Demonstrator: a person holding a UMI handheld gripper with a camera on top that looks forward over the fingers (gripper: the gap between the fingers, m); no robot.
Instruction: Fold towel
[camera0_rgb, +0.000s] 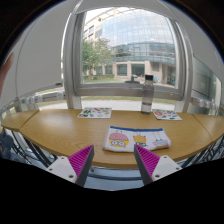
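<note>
A small folded towel (121, 139) with a pink and yellow cartoon print lies on the wooden table (70, 128), just ahead of my fingers. A second printed cloth (153, 138) with orange and blue marks lies touching its right side. My gripper (114, 160) is open and empty, held at the table's near edge, short of the towel. Its pink pads (81, 159) stand wide apart with nothing between them.
A bottle (147, 96) stands at the far side of the table by the large window. Flat printed items lie at the far left (95, 113) and far right (167, 115). Chair backs (28, 148) flank the near edge.
</note>
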